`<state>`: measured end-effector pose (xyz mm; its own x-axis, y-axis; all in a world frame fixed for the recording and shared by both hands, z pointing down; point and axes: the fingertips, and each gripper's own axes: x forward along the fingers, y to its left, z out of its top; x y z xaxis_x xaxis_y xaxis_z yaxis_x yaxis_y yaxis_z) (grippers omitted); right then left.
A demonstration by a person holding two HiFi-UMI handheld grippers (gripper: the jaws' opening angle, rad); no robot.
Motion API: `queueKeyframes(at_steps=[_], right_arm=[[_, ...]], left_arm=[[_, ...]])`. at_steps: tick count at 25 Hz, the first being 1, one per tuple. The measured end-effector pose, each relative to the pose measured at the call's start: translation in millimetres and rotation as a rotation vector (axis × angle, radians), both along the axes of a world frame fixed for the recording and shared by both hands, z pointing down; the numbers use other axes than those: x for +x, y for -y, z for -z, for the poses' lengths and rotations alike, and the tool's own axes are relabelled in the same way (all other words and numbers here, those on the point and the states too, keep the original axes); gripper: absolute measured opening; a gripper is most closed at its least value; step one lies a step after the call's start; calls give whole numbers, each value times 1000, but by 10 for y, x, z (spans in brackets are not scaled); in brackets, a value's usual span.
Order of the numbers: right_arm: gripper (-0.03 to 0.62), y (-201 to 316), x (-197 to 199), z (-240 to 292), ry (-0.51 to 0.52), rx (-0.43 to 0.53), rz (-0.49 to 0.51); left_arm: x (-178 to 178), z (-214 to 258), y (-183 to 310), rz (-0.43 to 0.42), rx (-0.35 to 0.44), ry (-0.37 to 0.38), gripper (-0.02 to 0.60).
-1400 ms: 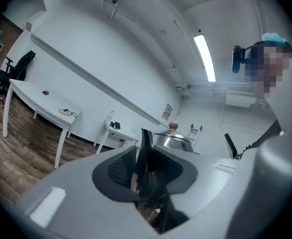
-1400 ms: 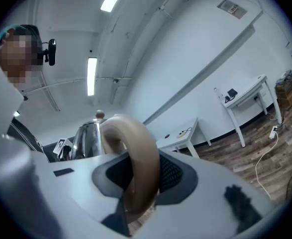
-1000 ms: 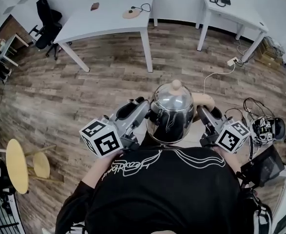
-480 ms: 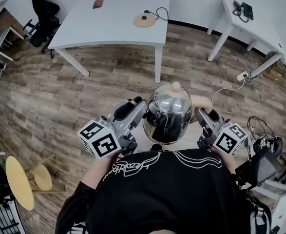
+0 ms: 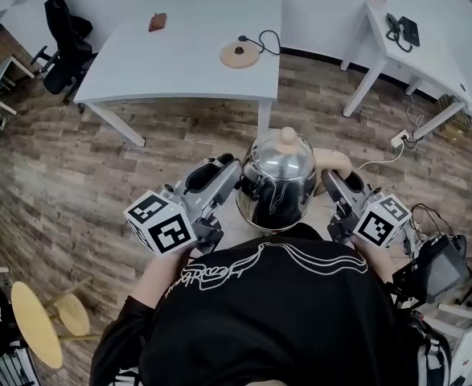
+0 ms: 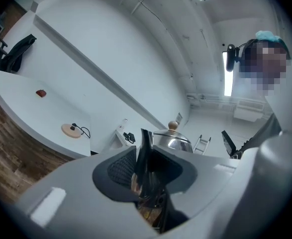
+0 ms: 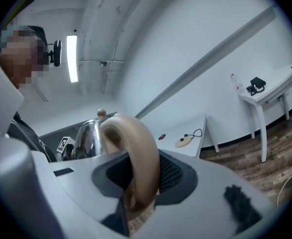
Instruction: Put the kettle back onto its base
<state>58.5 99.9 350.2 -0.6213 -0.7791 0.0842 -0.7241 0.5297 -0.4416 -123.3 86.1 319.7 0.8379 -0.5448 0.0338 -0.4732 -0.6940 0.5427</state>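
Observation:
A shiny steel kettle with a wooden knob hangs in the air in front of the person, held between both grippers. My left gripper is shut on its dark spout. On the other side, my right gripper is shut on the tan loop handle. The base, a round tan disc with a black cord, lies on the white table ahead, near its right end. It also shows small in the left gripper view as the base and in the right one as the base.
A small brown object lies further back on the same table. A black office chair stands at its left end. A second white table with a phone stands to the right. Cables and a power strip lie on the wooden floor; yellow stools stand at lower left.
The person has walked toward the white table with the kettle; the table and base now lie closer and more centred ahead. Both grips on the kettle are unchanged.

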Motion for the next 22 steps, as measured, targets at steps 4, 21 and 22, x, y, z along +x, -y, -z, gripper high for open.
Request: queueKeyframes(at_steps=[4,21,22], right_arm=[[108,221,-23,29,-25,20,31],[96,2301,37,-567,-106,-49,272],[95,2471,54,-577,-119,-43,288]], left_arm=[[-16,-19,184,14,-2,15,95],[104,-538,2311,83,-78,83,92],[119,-555,2473,86,-82,83,92]])
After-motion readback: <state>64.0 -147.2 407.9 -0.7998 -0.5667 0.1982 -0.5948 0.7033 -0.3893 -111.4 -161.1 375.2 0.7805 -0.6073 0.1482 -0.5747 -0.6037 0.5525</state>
